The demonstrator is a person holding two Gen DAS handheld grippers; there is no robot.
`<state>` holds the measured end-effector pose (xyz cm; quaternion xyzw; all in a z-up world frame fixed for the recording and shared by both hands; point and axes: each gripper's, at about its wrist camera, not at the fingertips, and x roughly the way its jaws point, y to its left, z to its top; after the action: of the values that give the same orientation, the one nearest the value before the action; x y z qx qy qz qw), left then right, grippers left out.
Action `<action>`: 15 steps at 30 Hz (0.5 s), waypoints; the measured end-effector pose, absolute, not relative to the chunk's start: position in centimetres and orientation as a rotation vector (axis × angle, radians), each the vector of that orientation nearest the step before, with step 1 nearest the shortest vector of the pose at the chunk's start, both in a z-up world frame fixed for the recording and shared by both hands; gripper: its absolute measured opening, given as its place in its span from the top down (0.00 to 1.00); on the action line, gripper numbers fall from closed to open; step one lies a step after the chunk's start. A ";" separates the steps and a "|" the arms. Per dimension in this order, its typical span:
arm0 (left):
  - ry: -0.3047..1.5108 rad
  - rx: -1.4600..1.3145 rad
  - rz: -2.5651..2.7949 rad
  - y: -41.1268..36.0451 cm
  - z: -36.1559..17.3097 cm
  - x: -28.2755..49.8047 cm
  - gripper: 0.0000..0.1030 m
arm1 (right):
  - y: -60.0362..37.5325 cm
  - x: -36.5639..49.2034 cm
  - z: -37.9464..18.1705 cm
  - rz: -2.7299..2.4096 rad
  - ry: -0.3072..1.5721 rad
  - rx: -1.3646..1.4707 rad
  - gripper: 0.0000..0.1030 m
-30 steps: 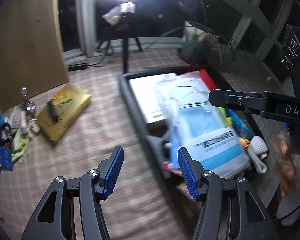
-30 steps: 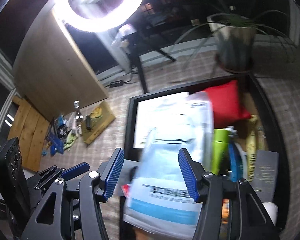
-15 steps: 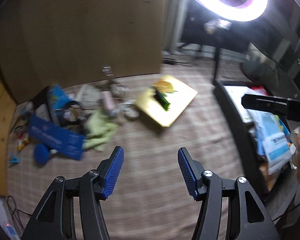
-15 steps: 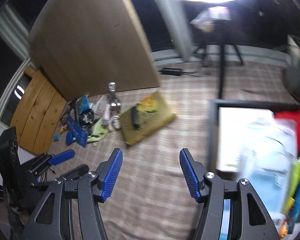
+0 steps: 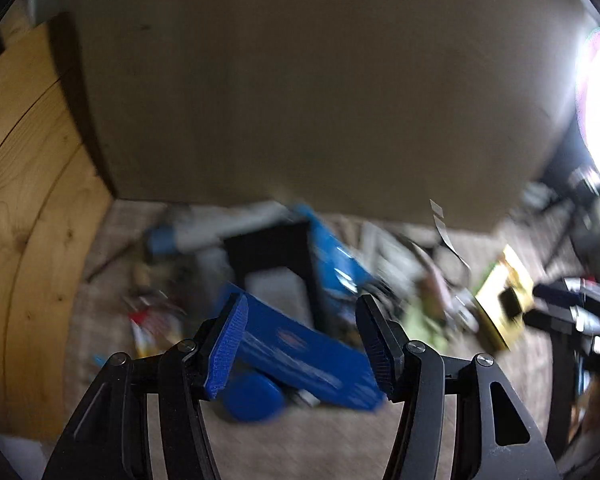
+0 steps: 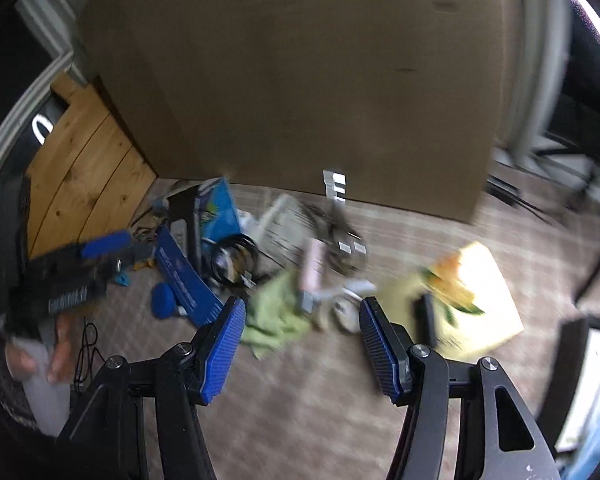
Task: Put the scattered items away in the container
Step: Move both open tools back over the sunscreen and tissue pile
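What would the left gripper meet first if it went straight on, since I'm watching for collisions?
Probably the long blue box, framed between the open left gripper pads; blur leaves depth unclear.

Scattered on checked carpet, all motion-blurred. Long blue box [image 5: 300, 356] lying flat, slanted, seen between the left jaws; round blue item [image 5: 254, 398] touching its lower edge. Green cloth [image 6: 274, 312] crumpled between the right jaws, pink tube [image 6: 314, 266] just beyond it. Yellow box [image 6: 466, 300] (dark bar lying on top) flat, beyond the right-hand jaw. Black cable coil [image 6: 236, 258] beyond the left-hand jaw.
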<state>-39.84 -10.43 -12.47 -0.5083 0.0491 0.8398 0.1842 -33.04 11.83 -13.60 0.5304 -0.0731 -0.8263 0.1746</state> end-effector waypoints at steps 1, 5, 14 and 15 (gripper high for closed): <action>0.143 -1.436 2.384 -10.9 -12.8 -41.1 0.42 | 10.4 -34.2 -13.9 -2.328 -0.183 1.503 0.46; 0.154 -1.463 2.421 -12.4 -14.5 -45.8 0.42 | 6.5 -37.5 -15.0 -2.300 -0.129 1.493 0.46; 0.025 -1.579 2.364 -13.4 -19.5 -52.5 0.42 | 1.4 -42.3 -18.5 -2.222 -0.119 1.513 0.45; 0.025 -1.582 2.356 -13.4 -19.8 -52.8 0.42 | 1.2 -42.5 -18.9 -2.216 -0.117 1.519 0.45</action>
<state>-52.83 -13.36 -19.80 -0.5511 0.0086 0.8206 0.1511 -42.52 1.20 -18.89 0.5506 -0.0425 -0.8030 0.2243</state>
